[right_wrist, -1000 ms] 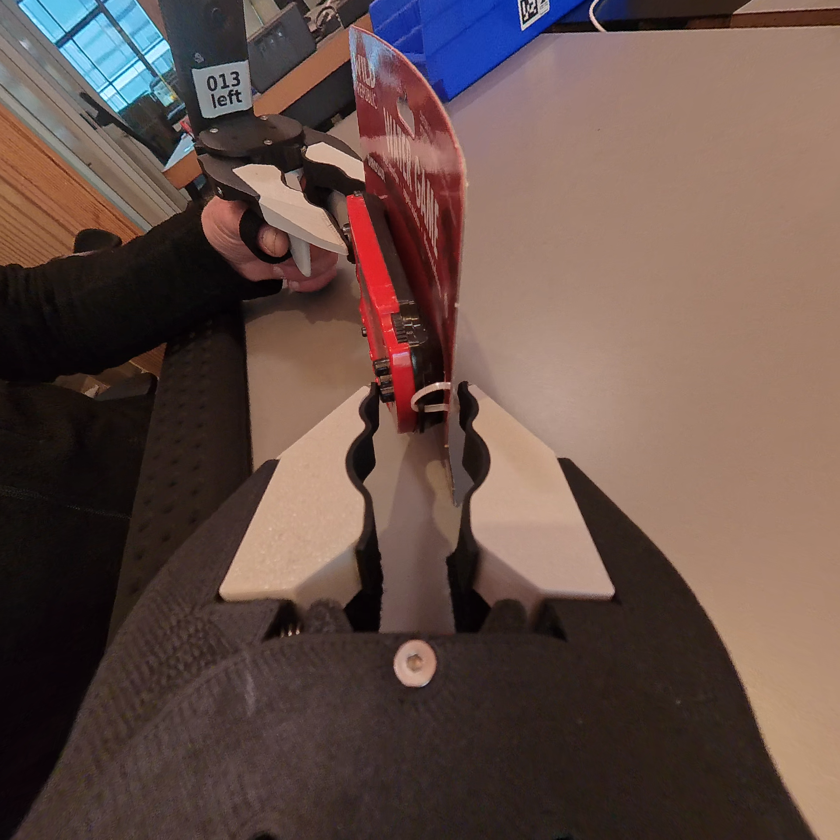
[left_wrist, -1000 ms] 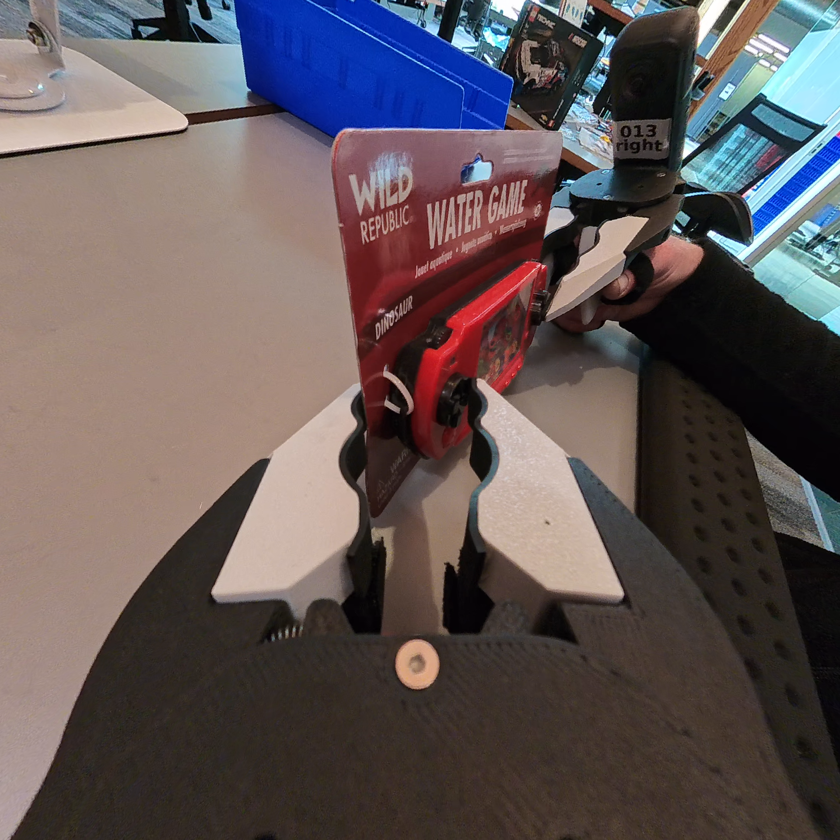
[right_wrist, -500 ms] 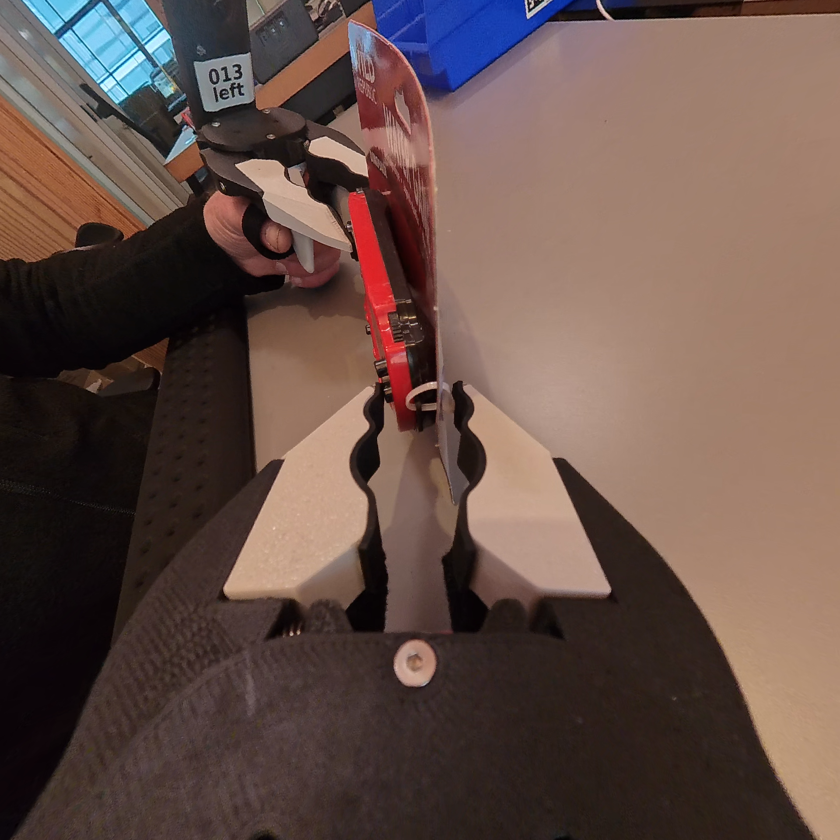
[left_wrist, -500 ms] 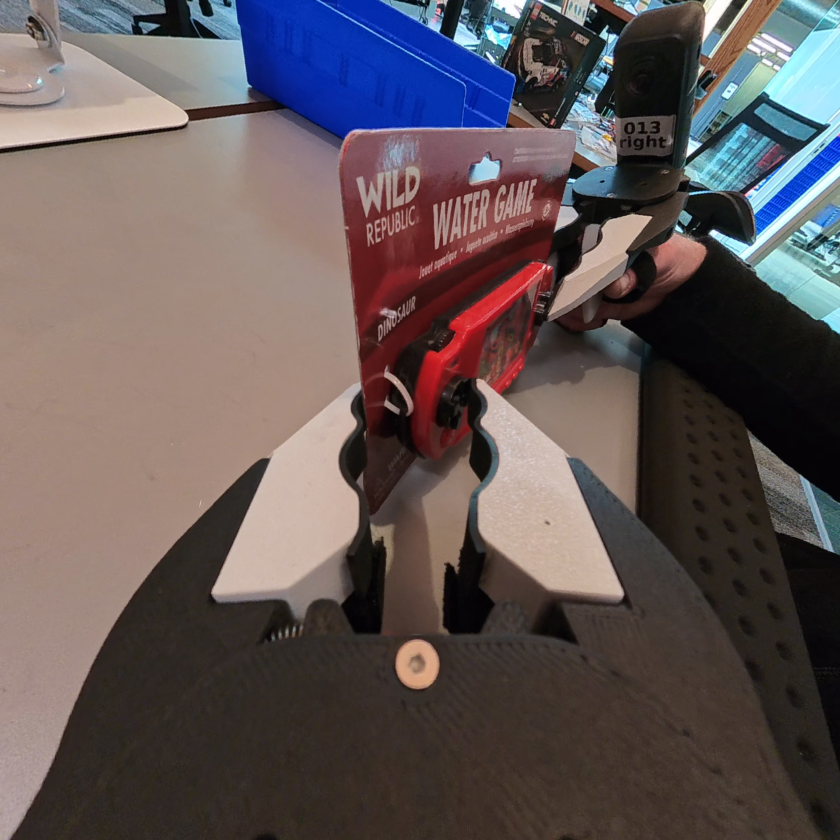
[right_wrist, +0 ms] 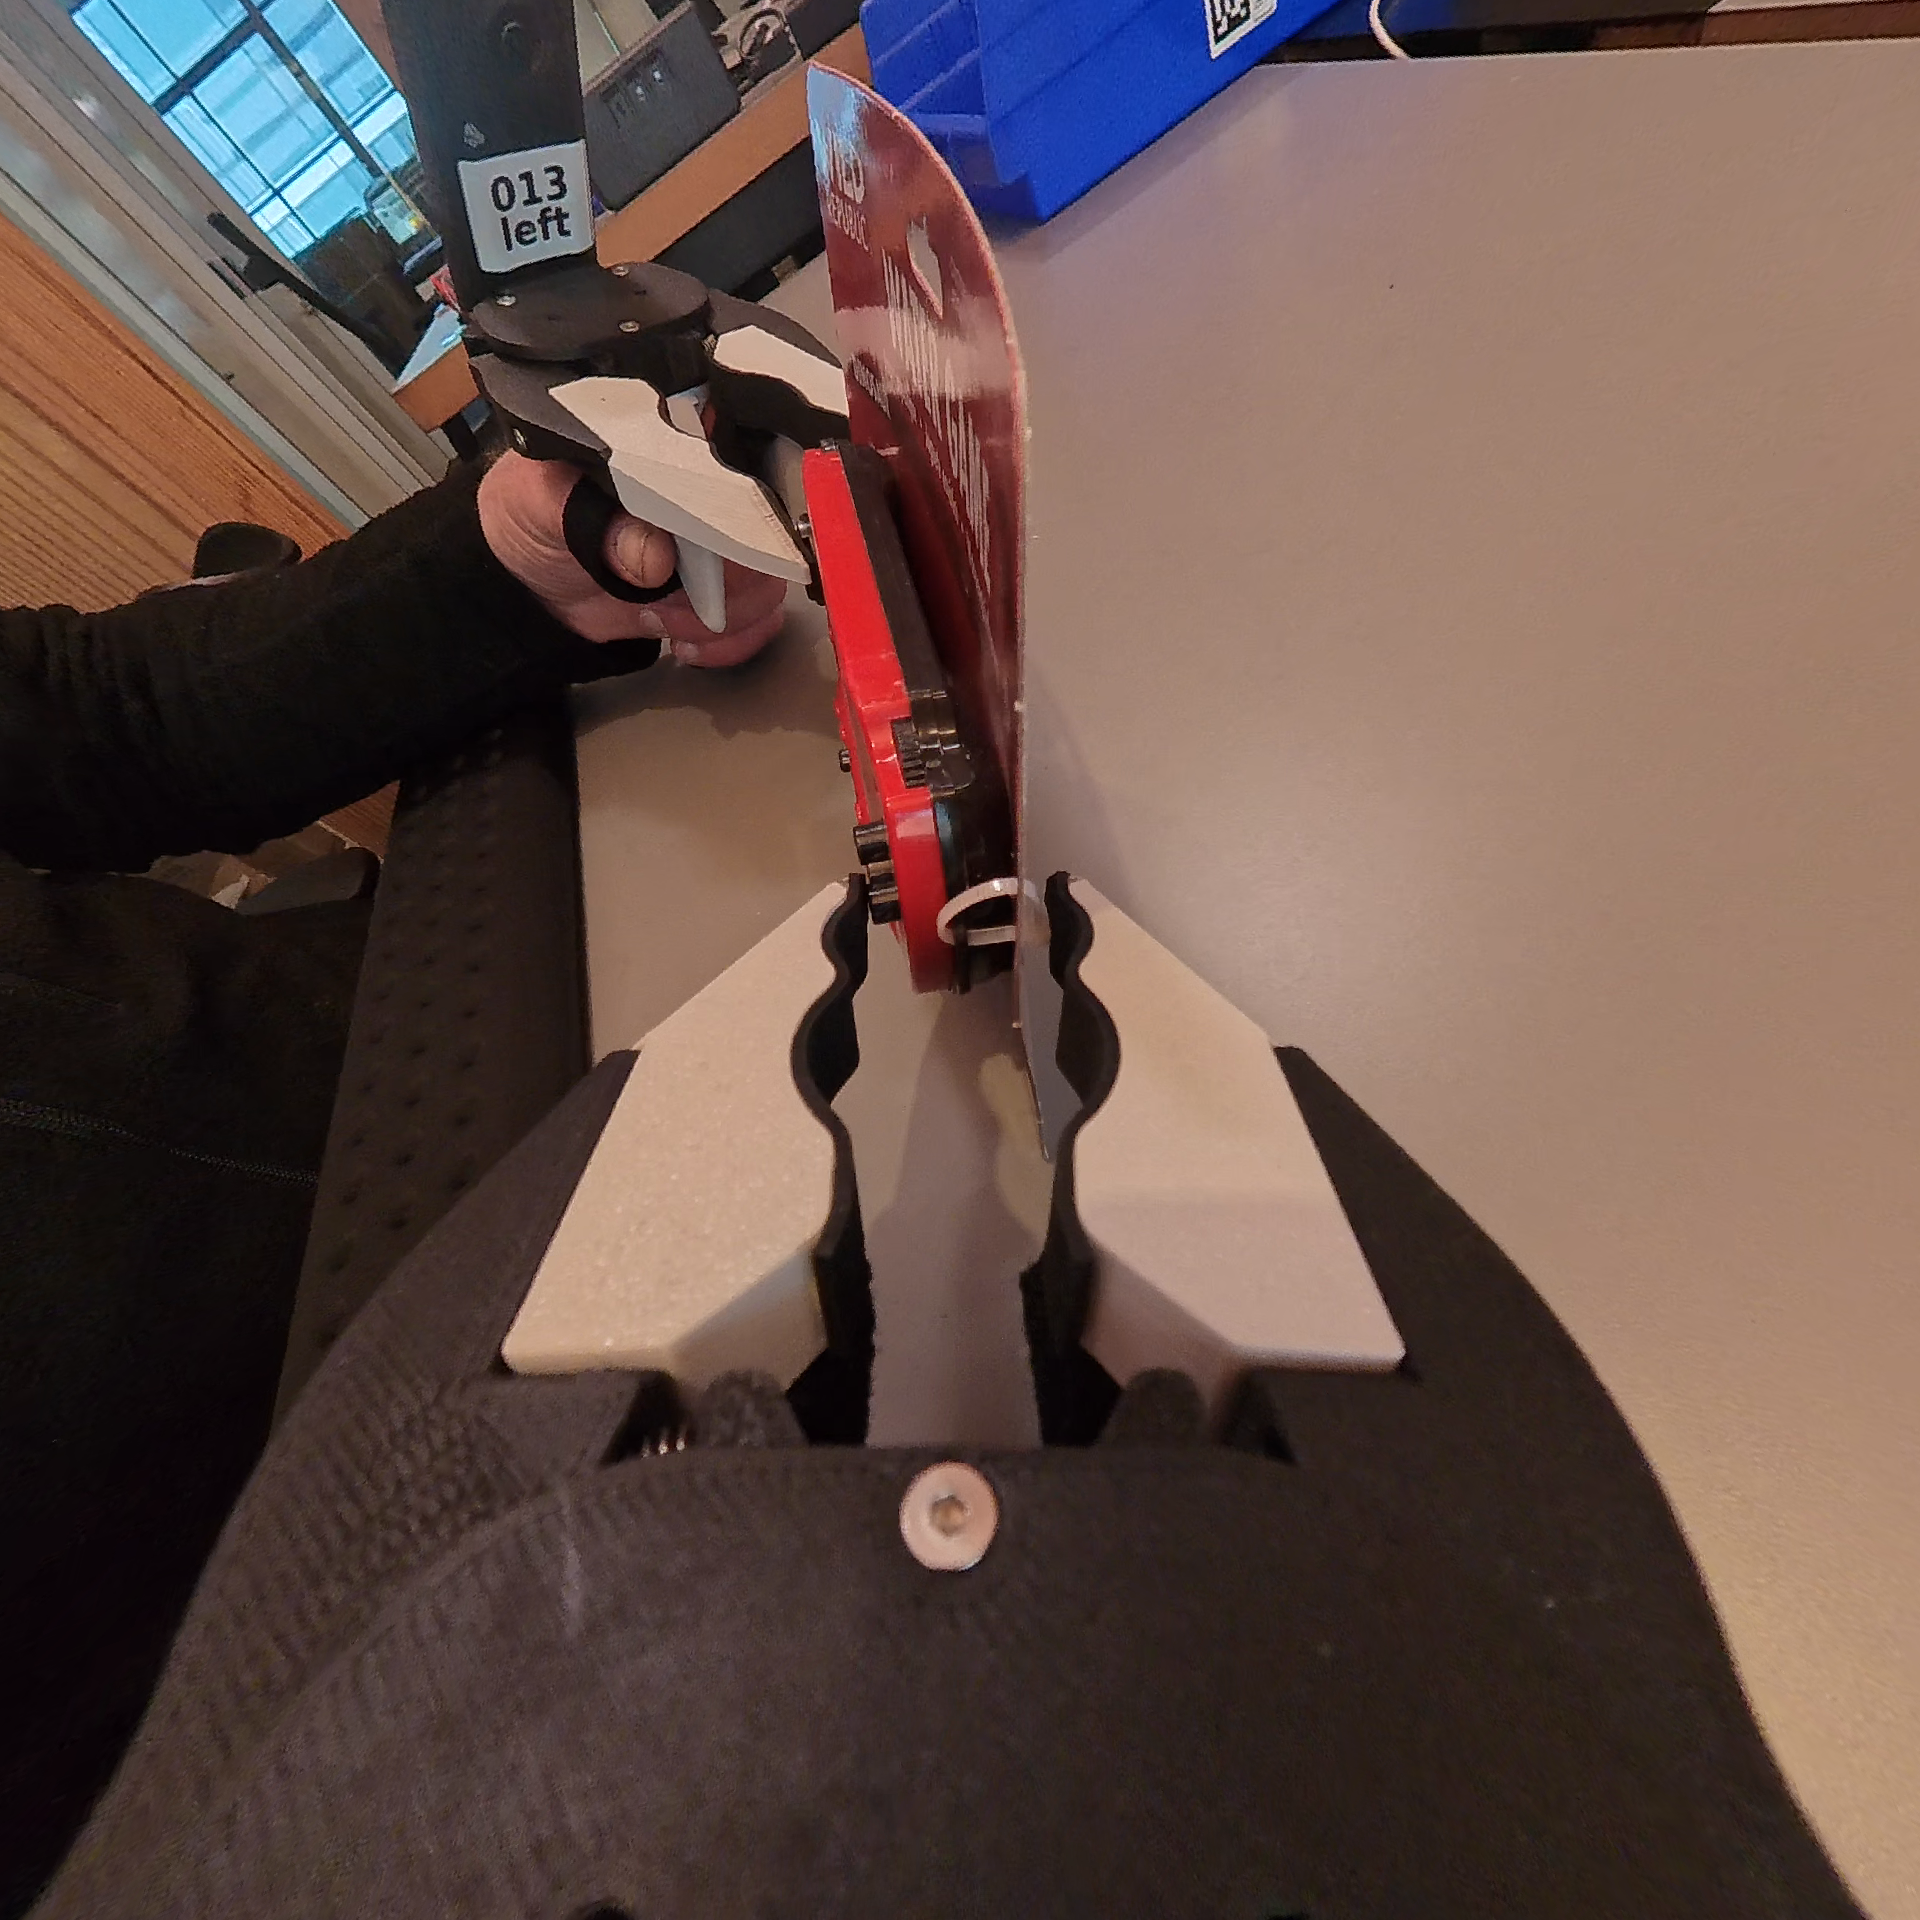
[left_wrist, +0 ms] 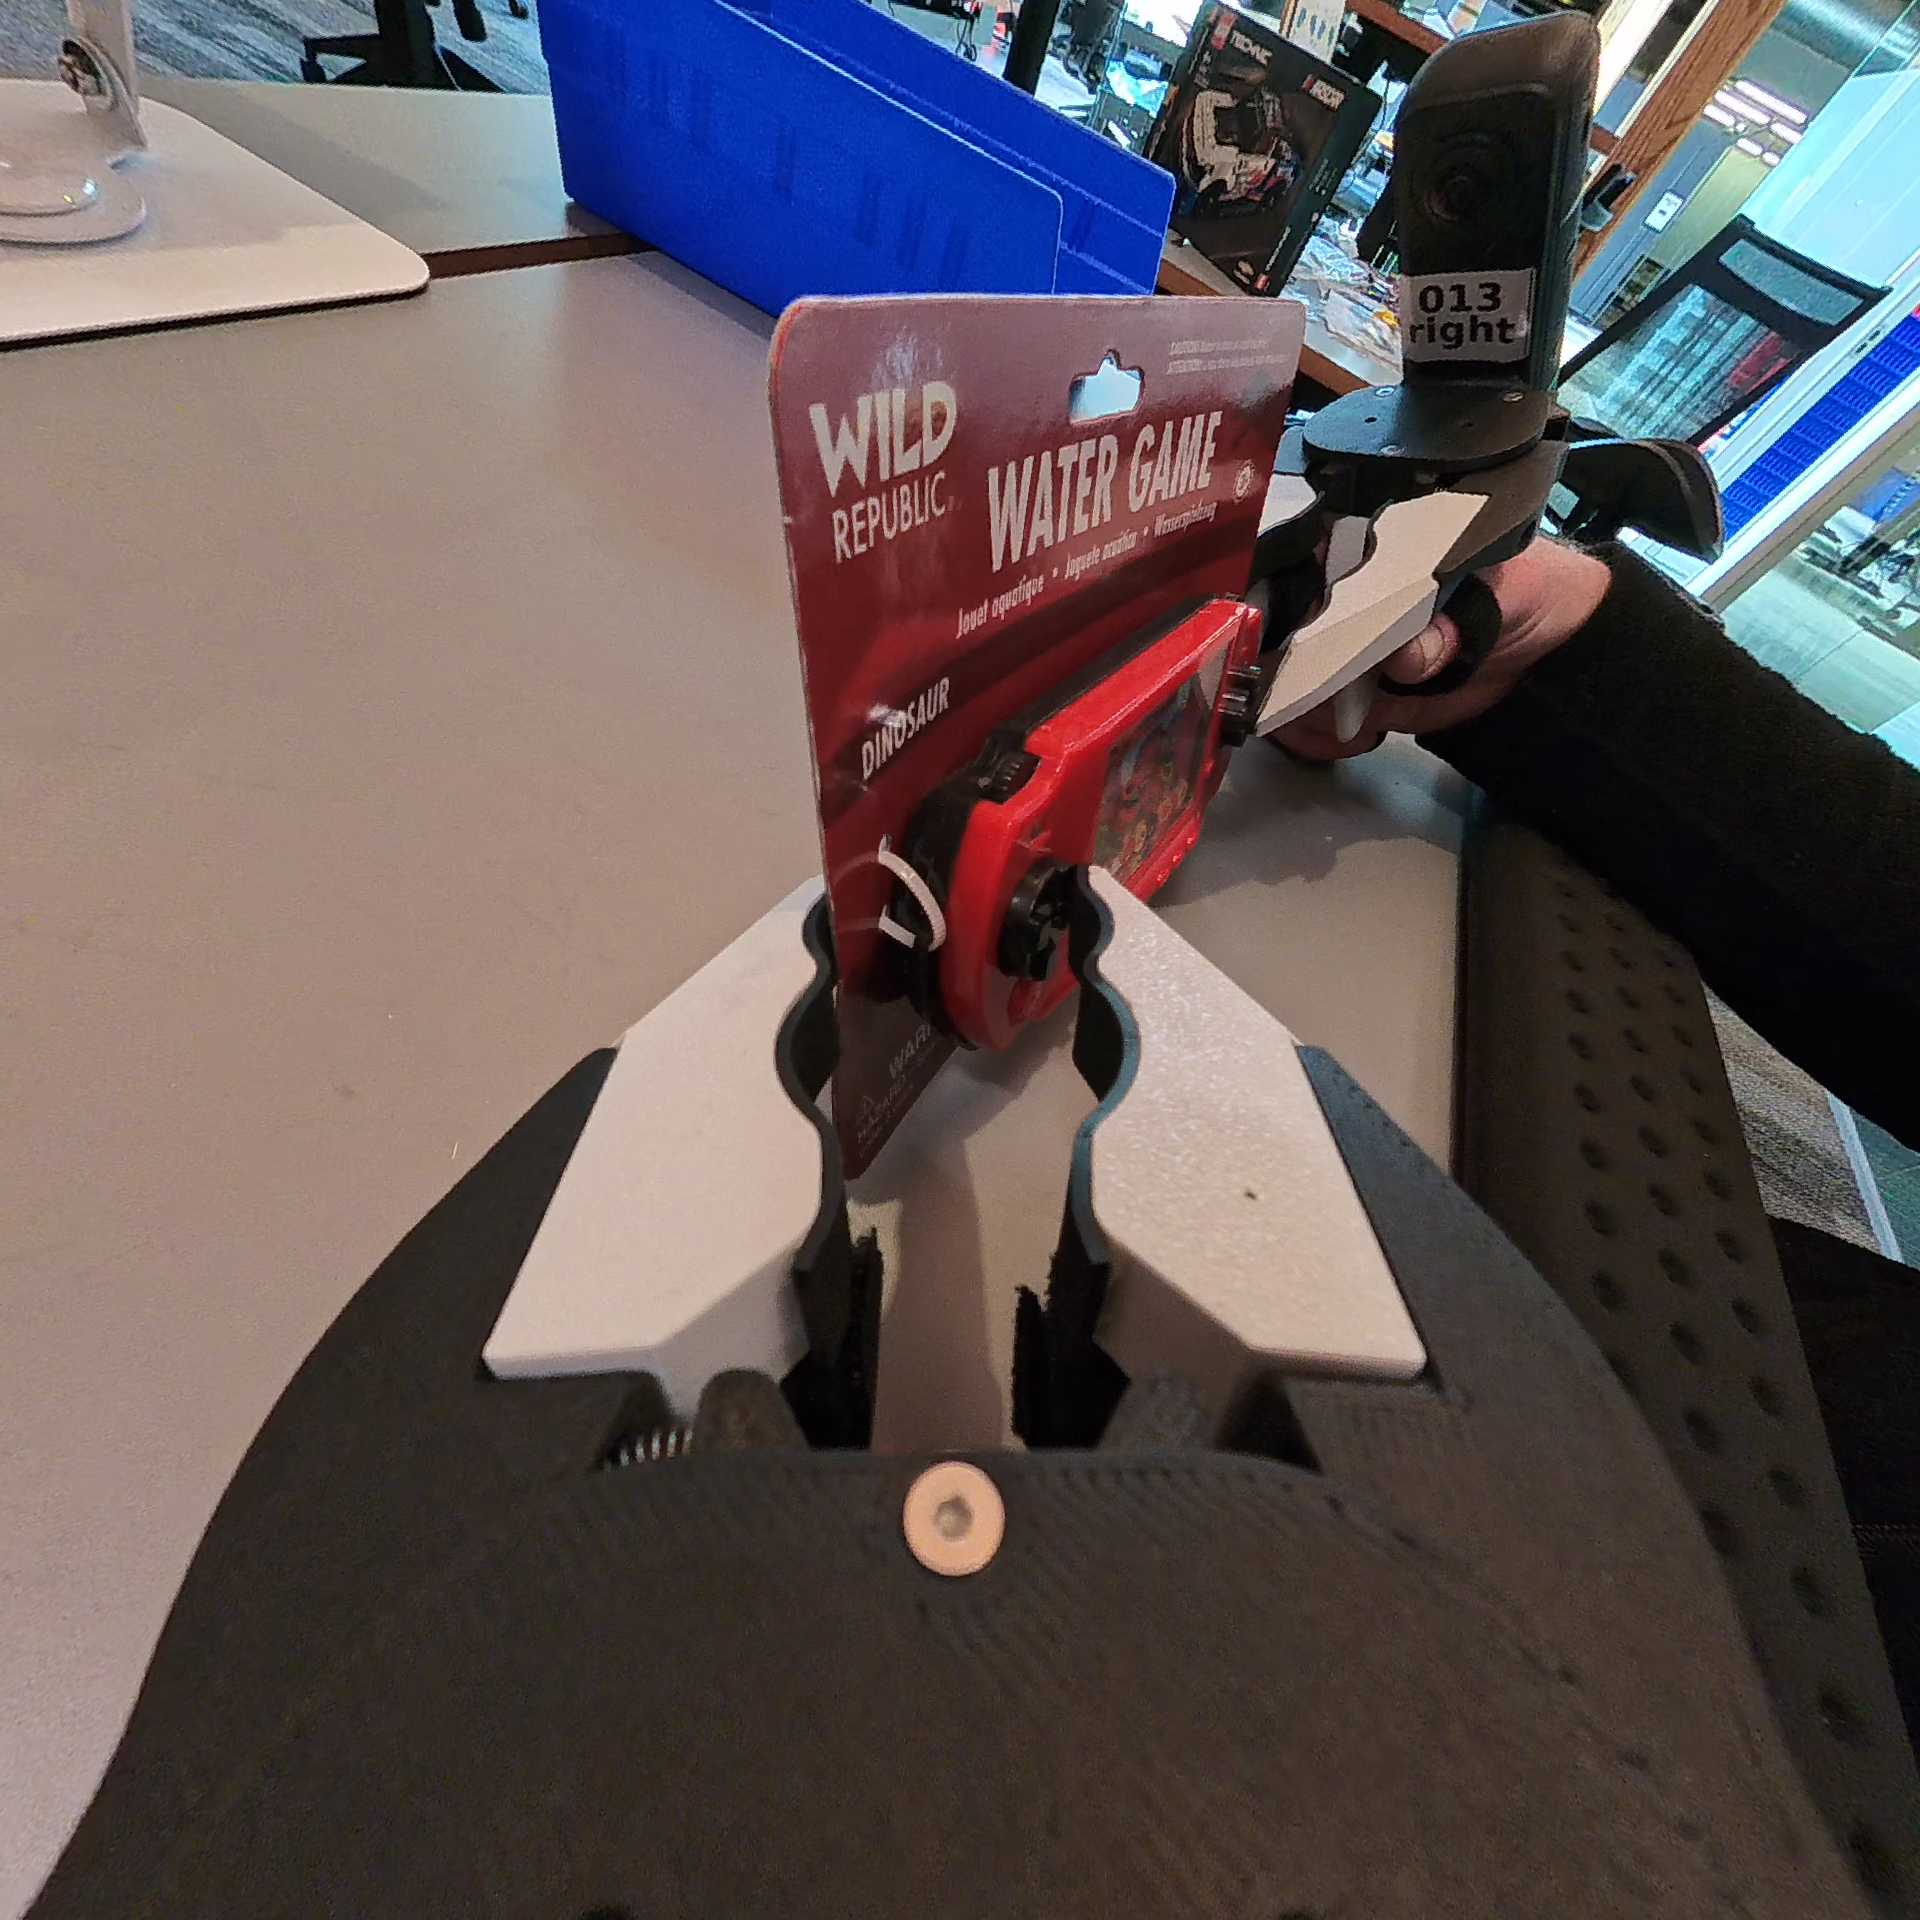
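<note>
A toy package (left_wrist: 1039,540), a dark red card with a red handheld water game (left_wrist: 1101,800) zip-tied to it, stands upright over the grey table (left_wrist: 364,727) near its edge. My left gripper (left_wrist: 951,925) is shut on the near end of the game and card. My right gripper (left_wrist: 1273,655) clamps the far end. In the right wrist view my right gripper (right_wrist: 956,904) is shut on the game (right_wrist: 883,727) and card (right_wrist: 935,343), edge-on, and my left gripper (right_wrist: 805,520) holds the other end. Whether the card's bottom touches the table is unclear.
Blue bins (left_wrist: 831,177) stand at the table's back, also in the right wrist view (right_wrist: 1060,94). A white flat base (left_wrist: 208,239) lies far left. A black perforated surface (left_wrist: 1610,1143) borders the table edge. Dark-sleeved arms (right_wrist: 260,675) hold both grippers. Boxed goods (left_wrist: 1268,145) sit behind.
The package has shifted a little to the right in the left wrist view, and the card's top has swayed slightly. Both grippers keep their hold.
</note>
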